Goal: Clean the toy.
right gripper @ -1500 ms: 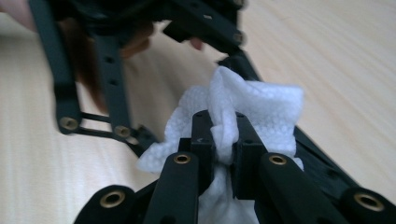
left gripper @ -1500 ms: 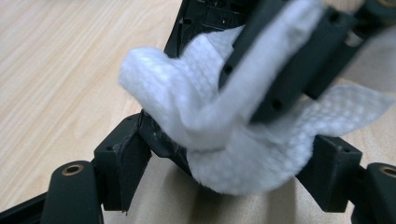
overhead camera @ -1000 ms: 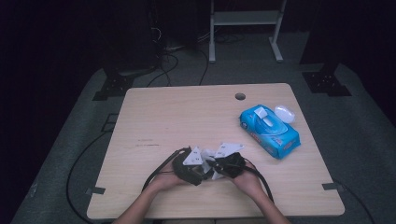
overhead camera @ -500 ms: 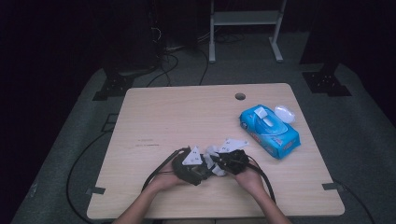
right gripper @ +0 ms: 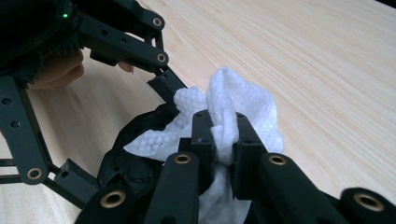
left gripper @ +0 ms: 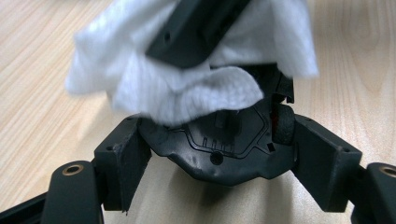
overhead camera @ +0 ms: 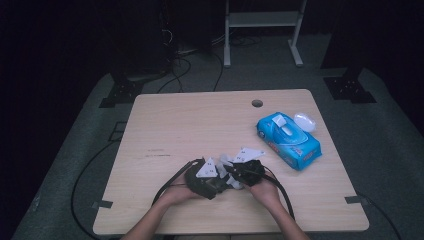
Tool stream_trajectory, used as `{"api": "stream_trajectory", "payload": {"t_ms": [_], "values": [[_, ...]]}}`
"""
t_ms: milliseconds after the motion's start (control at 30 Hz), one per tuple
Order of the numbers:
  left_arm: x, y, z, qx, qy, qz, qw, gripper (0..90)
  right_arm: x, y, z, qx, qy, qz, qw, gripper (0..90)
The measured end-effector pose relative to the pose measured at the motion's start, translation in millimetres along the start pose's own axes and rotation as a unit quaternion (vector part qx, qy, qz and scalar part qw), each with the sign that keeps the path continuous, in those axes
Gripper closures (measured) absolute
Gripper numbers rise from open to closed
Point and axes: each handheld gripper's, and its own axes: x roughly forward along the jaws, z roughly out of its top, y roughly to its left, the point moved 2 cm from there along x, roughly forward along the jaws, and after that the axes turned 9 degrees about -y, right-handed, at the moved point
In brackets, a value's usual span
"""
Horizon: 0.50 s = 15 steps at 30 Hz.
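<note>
A: What colour is the crumpled soft cloth wipe (right gripper: 243, 107)?

B: White, with a fine dimpled weave pattern. The moulded plastic part (left gripper: 224, 154) under it is black, with a small red spot at one edge.

A: And the tools?

B: The left gripper (left gripper: 215, 186) and the right gripper (right gripper: 224, 140) have matt black jaws with brass-coloured rivets; a tiny green light glows on the left one.

A: The worktop (overhead camera: 200, 125)?

B: Pale wood with straight grain lines. The rectangular soft wipes pack (overhead camera: 289, 141) on it is bright blue with a white lid.
</note>
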Motion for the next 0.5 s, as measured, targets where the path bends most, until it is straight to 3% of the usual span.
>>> {"api": "stream_trajectory", "payload": {"t_ms": [100, 133, 200, 367, 500], "values": [[0.1, -0.9, 1.0, 0.002, 0.001, 0.000, 1.0000, 24.6, 1.2, 6.1, 1.4, -0.001, -0.001, 0.010, 0.9999, 81.5], [0.0, -0.8, 1.3, 0.003, 0.003, 0.000, 1.0000, 24.6, 3.4, 10.2, 2.5, -0.006, -0.003, 0.018, 0.9998, 81.4], [-0.5, 0.2, -0.6, 0.001, 0.003, 0.003, 1.0000, 24.6, 6.8, 15.3, 3.8, -0.026, 0.001, 0.011, 0.9996, 81.4], [0.0, 1.1, -1.2, 0.001, 0.002, 0.002, 1.0000, 24.6, 0.3, -1.2, -2.1, 0.005, -0.005, 0.000, 1.0000, 81.5], [1.4, -0.2, -0.9, -0.001, 0.000, 0.000, 1.0000, 24.6, -8.3, 0.5, -7.7, 0.013, -0.003, 0.004, 0.9999, 81.5]]}}
